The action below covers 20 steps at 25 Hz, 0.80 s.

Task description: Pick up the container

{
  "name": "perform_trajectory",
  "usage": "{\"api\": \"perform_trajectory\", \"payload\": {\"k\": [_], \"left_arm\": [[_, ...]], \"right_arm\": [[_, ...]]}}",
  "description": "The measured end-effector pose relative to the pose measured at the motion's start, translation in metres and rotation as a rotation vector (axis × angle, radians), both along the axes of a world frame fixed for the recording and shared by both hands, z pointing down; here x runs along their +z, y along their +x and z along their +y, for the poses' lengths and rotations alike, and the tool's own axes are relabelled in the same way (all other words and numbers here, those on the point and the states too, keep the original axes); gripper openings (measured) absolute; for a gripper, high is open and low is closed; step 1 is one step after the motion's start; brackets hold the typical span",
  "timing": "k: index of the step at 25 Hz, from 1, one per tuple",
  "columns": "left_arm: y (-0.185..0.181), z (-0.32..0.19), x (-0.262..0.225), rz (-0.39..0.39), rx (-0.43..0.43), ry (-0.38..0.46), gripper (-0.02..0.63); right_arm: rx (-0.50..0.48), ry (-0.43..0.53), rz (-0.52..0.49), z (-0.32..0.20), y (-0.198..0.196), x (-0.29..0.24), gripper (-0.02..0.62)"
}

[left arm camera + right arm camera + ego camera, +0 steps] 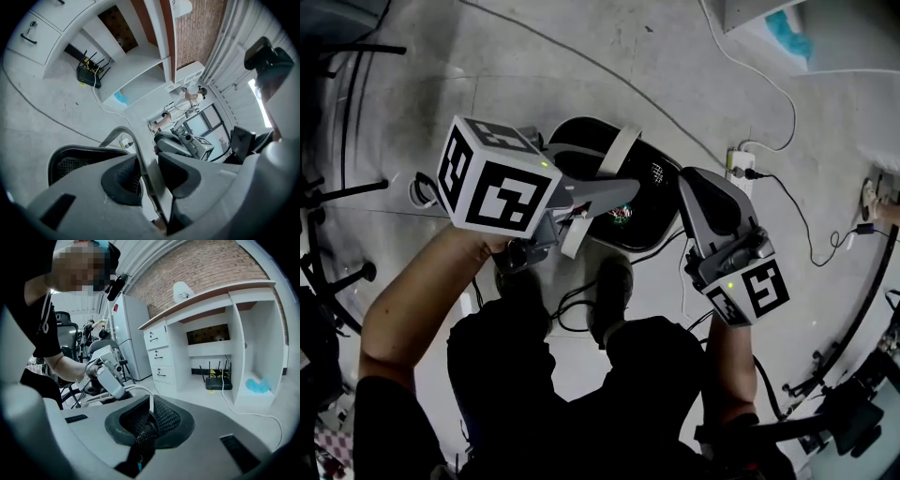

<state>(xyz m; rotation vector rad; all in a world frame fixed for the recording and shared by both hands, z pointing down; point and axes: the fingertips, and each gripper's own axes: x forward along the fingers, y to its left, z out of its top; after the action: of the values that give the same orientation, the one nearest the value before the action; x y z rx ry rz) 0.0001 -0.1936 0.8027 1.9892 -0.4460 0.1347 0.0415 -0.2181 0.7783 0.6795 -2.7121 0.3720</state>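
Note:
The container (654, 184) is a black mesh basket with a pale grey handle (619, 150), hanging over the floor in front of the person's feet. My left gripper (614, 194) reaches in from the left and is shut on that handle. In the left gripper view the handle strip (118, 133) runs up from between the pads of the left gripper (149, 176), with the mesh basket (70, 161) behind. My right gripper (687, 180) comes in from the right. In the right gripper view my right gripper (149, 420) is shut on the basket's mesh wall (165, 416).
A white power strip (739, 169) and loose cables (787, 202) lie on the concrete floor beyond the basket. Chair legs (342, 274) stand at the left. White drawers (161, 359) and an open shelf unit holding a router (218, 381) line the brick wall.

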Motion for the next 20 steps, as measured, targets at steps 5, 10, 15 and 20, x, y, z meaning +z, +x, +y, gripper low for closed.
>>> {"api": "perform_trajectory", "payload": {"k": [5, 10, 15, 20], "left_arm": [[-0.010, 0.017, -0.003, -0.067, 0.042, 0.001, 0.109], [-0.009, 0.035, -0.006, -0.065, 0.016, -0.062, 0.074], [-0.010, 0.061, -0.013, -0.172, 0.039, -0.092, 0.071], [-0.026, 0.080, -0.063, -0.156, -0.062, -0.173, 0.071]], "right_arm": [[0.032, -0.037, 0.024, 0.005, -0.008, -0.038, 0.009], [0.071, -0.075, 0.034, 0.005, -0.003, -0.081, 0.011], [0.073, -0.109, 0.041, 0.009, 0.000, -0.120, 0.009], [0.076, -0.126, 0.017, 0.013, -0.008, -0.176, 0.011]]}}
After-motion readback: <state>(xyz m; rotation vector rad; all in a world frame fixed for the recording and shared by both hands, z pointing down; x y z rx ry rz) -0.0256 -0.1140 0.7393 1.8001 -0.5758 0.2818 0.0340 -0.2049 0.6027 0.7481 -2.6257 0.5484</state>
